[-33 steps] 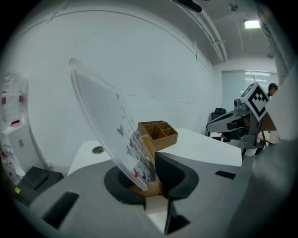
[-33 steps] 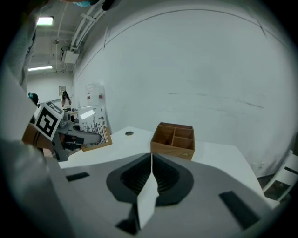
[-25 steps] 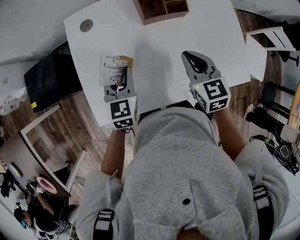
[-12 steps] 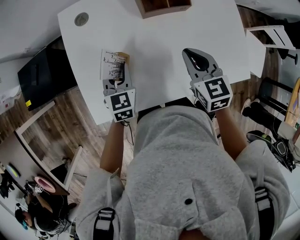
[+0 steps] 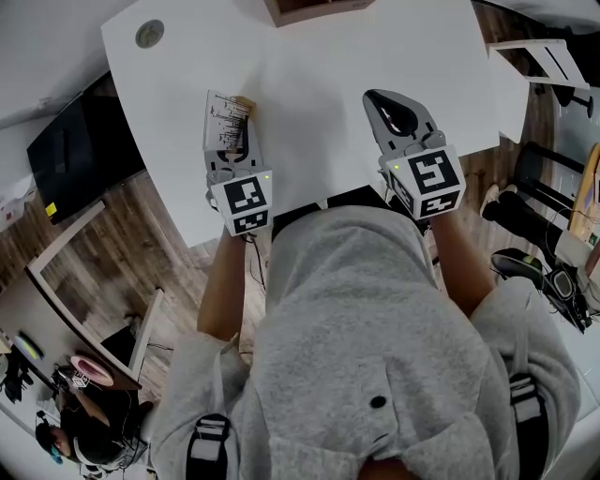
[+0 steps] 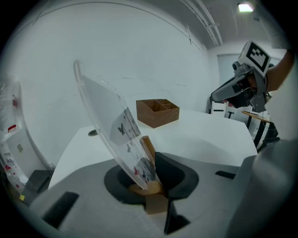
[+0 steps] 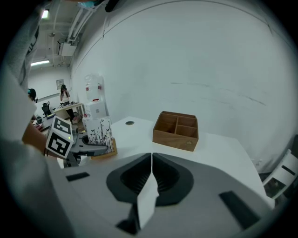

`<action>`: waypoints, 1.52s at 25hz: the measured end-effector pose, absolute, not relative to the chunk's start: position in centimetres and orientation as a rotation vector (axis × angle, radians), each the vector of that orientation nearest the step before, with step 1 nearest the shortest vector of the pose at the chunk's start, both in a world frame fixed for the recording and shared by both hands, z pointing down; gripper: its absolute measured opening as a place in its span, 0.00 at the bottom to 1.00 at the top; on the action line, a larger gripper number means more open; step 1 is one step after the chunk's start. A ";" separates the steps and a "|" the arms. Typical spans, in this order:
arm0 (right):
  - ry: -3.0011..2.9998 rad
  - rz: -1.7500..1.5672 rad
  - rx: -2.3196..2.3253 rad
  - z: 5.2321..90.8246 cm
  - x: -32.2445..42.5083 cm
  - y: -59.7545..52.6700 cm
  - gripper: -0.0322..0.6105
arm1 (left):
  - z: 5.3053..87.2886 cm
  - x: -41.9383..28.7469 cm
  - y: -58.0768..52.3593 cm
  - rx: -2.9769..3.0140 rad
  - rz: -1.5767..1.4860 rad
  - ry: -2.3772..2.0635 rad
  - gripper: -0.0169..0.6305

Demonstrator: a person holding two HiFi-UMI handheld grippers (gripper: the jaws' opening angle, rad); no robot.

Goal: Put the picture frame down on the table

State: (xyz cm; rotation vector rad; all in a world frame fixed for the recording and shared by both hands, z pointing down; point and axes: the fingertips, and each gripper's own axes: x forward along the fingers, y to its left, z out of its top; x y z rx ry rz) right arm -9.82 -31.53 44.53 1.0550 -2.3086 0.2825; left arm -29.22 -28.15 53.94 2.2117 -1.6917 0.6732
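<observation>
The picture frame (image 5: pixel 228 118) is a clear upright panel printed with black plants and butterflies, set in a wooden base. It stands near the left front of the white table (image 5: pixel 309 84). My left gripper (image 5: pixel 232 150) is shut on the wooden base (image 6: pixel 152 197), and the panel (image 6: pixel 110 126) leans away to the left above the jaws. In the right gripper view the frame (image 7: pixel 99 133) stands upright with its base at table level; contact is unclear. My right gripper (image 5: pixel 397 116) hovers over the table's right front, shut and holding nothing (image 7: pixel 152 168).
A wooden compartment box (image 7: pixel 177 129) sits at the table's far middle (image 5: pixel 317 7). A round cable hole (image 5: pixel 148 35) lies in the far left corner. Off the table are a dark screen (image 5: pixel 80 150) on the left and a white stand (image 5: pixel 548 66) on the right.
The left gripper and the frame have shifted slightly farther onto the table and a little right. The right gripper has barely moved.
</observation>
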 end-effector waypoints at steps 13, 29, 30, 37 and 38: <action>-2.301 0.290 1.068 44.7 -9.7 -31.1 0.10 | 55.5 -28.1 -27.6 2.251 0.759 -1.676 0.15; -2.308 0.297 1.080 44.4 -9.3 -31.3 0.10 | 55.6 -27.3 -27.8 2.255 0.676 -1.610 0.19; -2.310 0.296 1.079 44.4 -9.3 -31.2 0.10 | 55.3 -27.2 -27.9 2.259 0.650 -1.597 0.22; -2.331 0.290 1.086 44.0 -9.2 -31.1 0.10 | 54.4 -26.7 -27.8 2.275 0.619 -1.590 0.36; -2.336 0.289 1.087 43.8 -9.1 -31.1 0.10 | 54.3 -26.7 -27.7 2.269 0.607 -1.590 0.38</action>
